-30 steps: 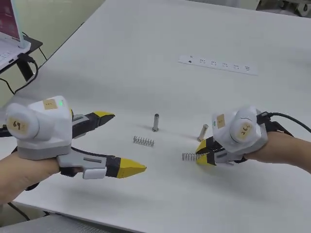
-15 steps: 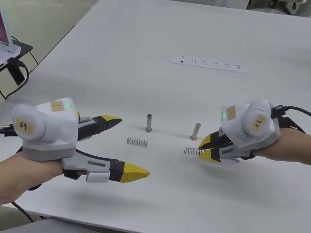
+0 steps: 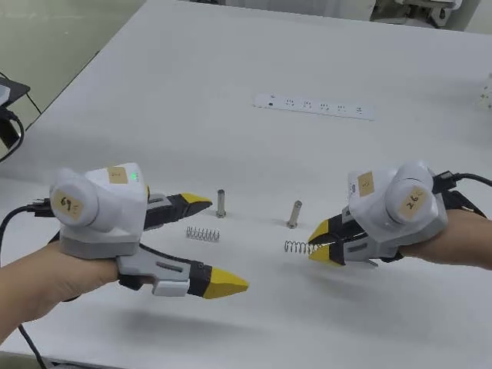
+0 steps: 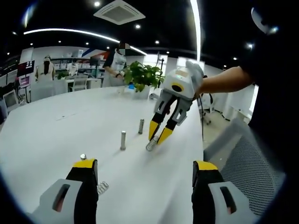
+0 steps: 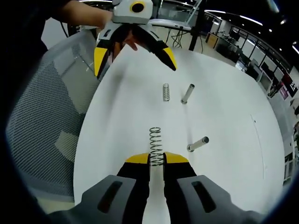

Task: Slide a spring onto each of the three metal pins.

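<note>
The right gripper view looks straight along the held spring [image 5: 155, 140]. The right tongs [image 5: 157, 159] pinch it by one end, and its length runs straight out from the tips toward the left tongs [image 3: 225, 243]. The head view shows it from the side, lying level. There the left tongs are spread wide, holding nothing. A loose spring [image 3: 202, 234] lies flat on the tabletop [image 3: 231, 92] near their tips. A first pin [image 3: 221, 203] and a second pin [image 3: 295, 214] stand upright between the two tongs.
</note>
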The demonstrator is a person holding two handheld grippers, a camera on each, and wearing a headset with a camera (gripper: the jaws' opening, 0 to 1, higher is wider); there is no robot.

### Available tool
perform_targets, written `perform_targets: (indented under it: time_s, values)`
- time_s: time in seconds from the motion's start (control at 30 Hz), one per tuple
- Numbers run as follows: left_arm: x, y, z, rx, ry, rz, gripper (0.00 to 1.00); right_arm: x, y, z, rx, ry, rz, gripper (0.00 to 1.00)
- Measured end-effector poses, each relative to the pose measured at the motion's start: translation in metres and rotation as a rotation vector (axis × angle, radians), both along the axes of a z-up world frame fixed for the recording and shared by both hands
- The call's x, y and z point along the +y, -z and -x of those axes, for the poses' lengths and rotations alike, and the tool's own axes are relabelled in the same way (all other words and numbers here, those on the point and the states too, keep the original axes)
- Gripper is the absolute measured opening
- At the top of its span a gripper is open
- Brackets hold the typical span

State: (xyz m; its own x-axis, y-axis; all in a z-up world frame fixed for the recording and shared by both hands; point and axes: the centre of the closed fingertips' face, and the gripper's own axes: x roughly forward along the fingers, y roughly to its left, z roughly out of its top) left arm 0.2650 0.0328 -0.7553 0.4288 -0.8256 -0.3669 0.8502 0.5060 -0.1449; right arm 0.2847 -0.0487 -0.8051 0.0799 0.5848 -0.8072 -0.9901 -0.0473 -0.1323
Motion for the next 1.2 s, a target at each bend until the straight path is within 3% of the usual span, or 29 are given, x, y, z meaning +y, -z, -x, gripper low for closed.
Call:
perform_targets:
  time_s: [0.4, 0.7, 1.2]
  values:
    - [-0.038, 0.016, 0.001, 0.024, 0.121, -0.040, 0.62, 0.000, -0.011, 0.013, 0.031, 0.020, -0.022, 0.08]
    - [-0.055, 0.013, -0.002, -0.004, 0.149, -0.029, 0.42, 0.010, -0.024, 0.022, 0.022, -0.012, -0.039, 0.08]
    - [-0.071, 0.012, -0.001, -0.029, 0.176, -0.013, 0.16, 0.006, -0.028, 0.025, 0.020, -0.009, -0.034, 0.08]
